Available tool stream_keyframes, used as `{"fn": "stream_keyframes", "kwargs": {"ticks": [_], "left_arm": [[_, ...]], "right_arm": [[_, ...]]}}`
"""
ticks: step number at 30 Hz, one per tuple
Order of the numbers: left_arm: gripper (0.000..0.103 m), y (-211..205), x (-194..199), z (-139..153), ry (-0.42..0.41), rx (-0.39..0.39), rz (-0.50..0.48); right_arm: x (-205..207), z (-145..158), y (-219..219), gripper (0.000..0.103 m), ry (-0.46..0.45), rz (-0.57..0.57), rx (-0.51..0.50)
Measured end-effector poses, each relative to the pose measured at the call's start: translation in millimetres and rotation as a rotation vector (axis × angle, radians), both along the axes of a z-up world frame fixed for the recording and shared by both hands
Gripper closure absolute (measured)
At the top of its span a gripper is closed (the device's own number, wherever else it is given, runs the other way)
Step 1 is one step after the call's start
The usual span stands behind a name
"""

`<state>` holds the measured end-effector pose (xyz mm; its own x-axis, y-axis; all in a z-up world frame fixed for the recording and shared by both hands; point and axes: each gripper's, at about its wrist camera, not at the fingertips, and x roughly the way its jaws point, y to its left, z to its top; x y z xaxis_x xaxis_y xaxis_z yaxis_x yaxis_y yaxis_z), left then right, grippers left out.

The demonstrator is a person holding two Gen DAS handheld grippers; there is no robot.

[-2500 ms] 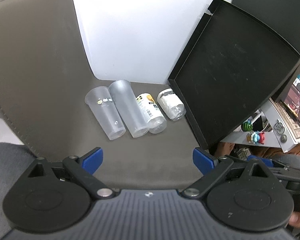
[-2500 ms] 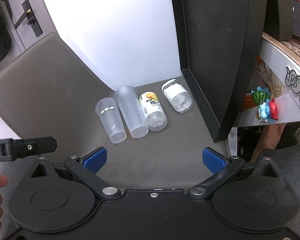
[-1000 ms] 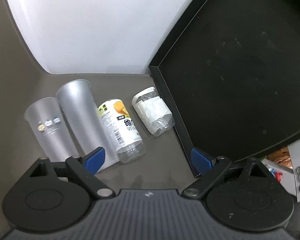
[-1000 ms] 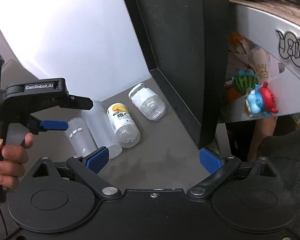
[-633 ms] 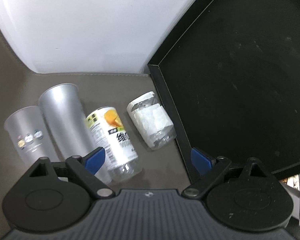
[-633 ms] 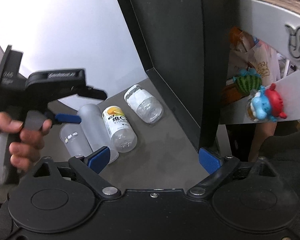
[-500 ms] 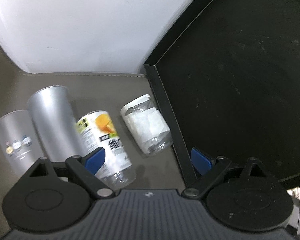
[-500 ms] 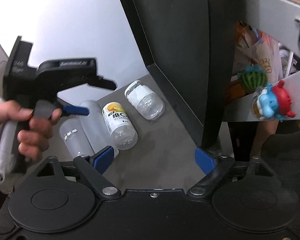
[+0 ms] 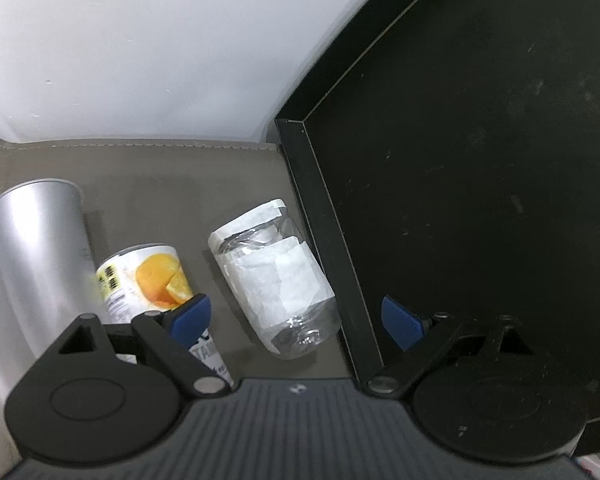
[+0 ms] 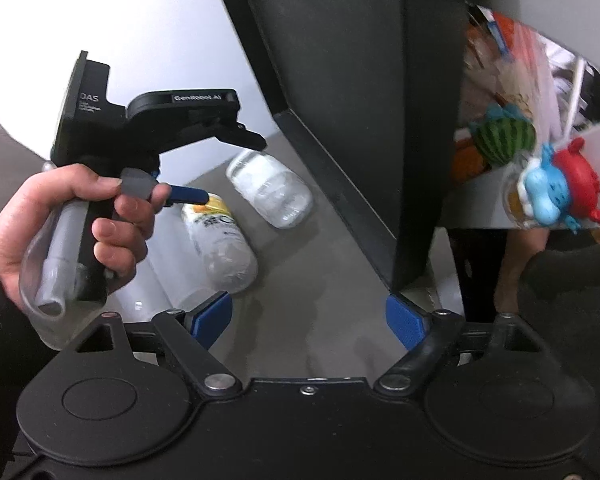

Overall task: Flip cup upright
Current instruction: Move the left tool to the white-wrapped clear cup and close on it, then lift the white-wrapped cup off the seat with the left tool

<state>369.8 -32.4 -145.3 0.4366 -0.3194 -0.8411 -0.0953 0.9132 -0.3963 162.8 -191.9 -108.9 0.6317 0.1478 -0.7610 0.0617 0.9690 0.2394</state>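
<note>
Several containers lie on their sides on the grey-brown mat. A clear jar with a white paper label (image 9: 274,276) lies nearest the black panel; it also shows in the right wrist view (image 10: 272,190). Left of it lie an orange-label bottle (image 9: 148,276), also seen from the right (image 10: 220,240), and a frosted cup (image 9: 40,248). My left gripper (image 9: 296,316) is open and empty, its fingers either side of the jar's base and just above it. My right gripper (image 10: 310,320) is open and empty, held back over the mat.
A tall black panel (image 9: 480,184) stands close on the right of the jar. A white wall (image 9: 140,48) backs the mat (image 9: 160,176). In the right wrist view, the hand holding the left gripper (image 10: 80,216) is on the left, and toys on a shelf (image 10: 556,184) are to the right.
My left gripper has moved forward and to the right, from over the cups to over the labelled jar. The right gripper has drifted a little and stayed open.
</note>
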Motion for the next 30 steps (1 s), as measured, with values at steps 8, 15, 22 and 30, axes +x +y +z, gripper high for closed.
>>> {"fn": "stream_keyframes", "kwargs": {"ticks": [8,15,22,30], "left_arm": [[0.010,-19.2,25.4,-21.8,0.063,0.057,0.007],[0.010,-32.6,45.0,-38.1,0.105,0.111,0.046],[0.033,-32.1,49.8,-50.9,0.133,0.124,0.089],[0.035,-24.0,32.0,-25.5,0.068,0.126,0.049]], "right_arm": [[2.7,-4.4,-10.4,0.020,0.027,-0.049,0.006],[4.0,-4.3,-9.9,0.020,0.028,-0.054,0.004],[2.2,-0.9,-13.1,0.020,0.012,-0.057,0.010],[1.1,0.8,-16.7,0.023,0.009,-0.063,0.026]]}}
